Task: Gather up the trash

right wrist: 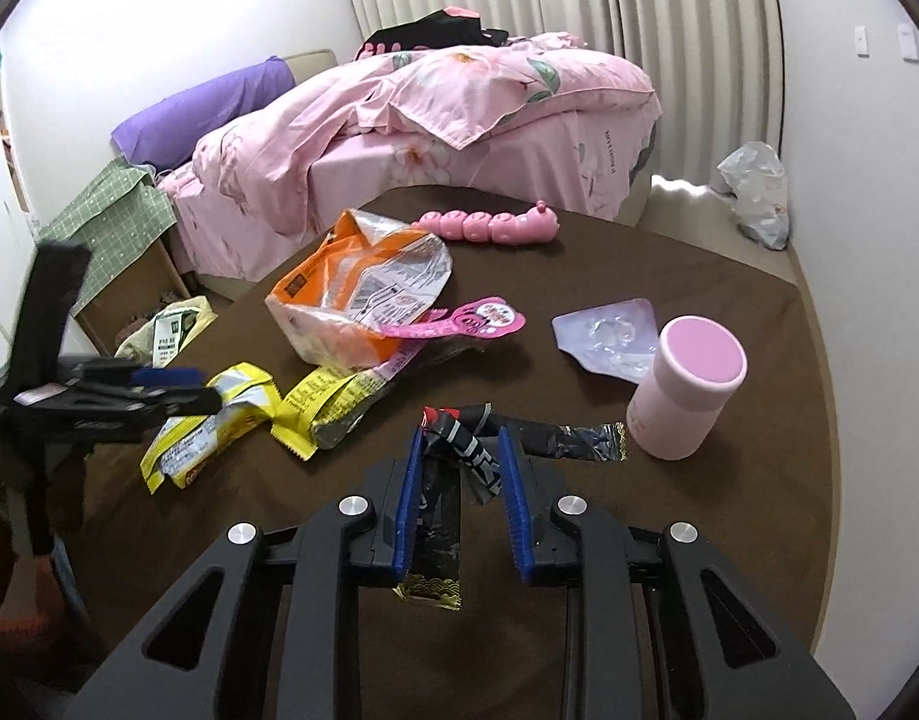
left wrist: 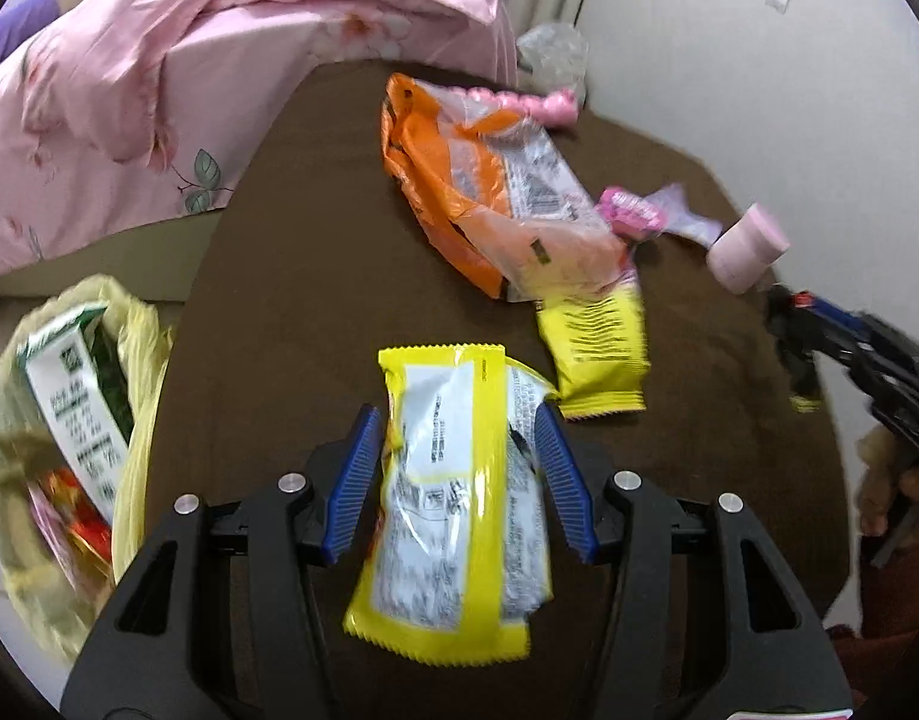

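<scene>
The left tool [left wrist: 459,468] grips a yellow snack wrapper [left wrist: 453,504] between its blue pads, above the brown counter [left wrist: 291,252]. The right tool [right wrist: 459,501] is closed on a crumpled black wrapper [right wrist: 453,462] over the same counter. Beyond lie a second yellow wrapper [left wrist: 597,354], an orange bag [right wrist: 351,294], a pink package [right wrist: 483,318], a clear blister pack [right wrist: 609,342] and a pink cup [right wrist: 687,390]. A pale yellow trash bag [left wrist: 135,360] hangs open beside the counter's left edge; a pink bed [right wrist: 459,96] stands behind
</scene>
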A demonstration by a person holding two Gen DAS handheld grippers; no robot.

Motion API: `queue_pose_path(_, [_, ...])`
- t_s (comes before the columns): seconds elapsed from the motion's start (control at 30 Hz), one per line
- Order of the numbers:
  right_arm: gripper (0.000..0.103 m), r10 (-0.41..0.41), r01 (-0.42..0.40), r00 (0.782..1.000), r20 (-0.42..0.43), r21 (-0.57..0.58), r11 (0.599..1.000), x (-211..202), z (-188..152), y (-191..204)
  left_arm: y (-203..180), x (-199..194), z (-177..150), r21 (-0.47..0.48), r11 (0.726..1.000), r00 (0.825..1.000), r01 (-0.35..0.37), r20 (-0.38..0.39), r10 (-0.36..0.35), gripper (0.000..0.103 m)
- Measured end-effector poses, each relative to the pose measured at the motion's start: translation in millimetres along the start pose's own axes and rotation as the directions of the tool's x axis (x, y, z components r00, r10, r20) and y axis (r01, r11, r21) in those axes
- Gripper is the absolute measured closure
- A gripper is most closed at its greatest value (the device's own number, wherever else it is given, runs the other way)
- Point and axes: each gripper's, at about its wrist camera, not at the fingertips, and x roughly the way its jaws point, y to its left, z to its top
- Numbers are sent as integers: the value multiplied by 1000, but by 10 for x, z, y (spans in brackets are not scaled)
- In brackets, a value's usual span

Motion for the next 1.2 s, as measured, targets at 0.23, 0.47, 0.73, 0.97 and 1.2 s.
queue_pose_path(0.23, [78,20,-20,1000,-12,3,1000,5,-61,29,-111,112,151,38,998,998,44,-53,-42,42])
queue_pose_path(0.47, [78,34,-34,999,-20,19,999,35,-119,35,-185,209,192,91,995,996,28,-86,-20,39])
queue_pose_path(0.73, [78,44,-44,999,-20,31,999,-5,-170,44,-145,170,117,57,998,1000,7,-24,-6,49])
queue_pose_path(0.97, [78,53,-53,997,49,10,999,-155,-26,92,-25,-511,114,-4,998,977,58,205,-56,54])
queue_pose_path(1.2, [78,77,-70,991,111,-63,996,-307,223,340,95,-997,99,-56,998,940,34,340,-13,72])
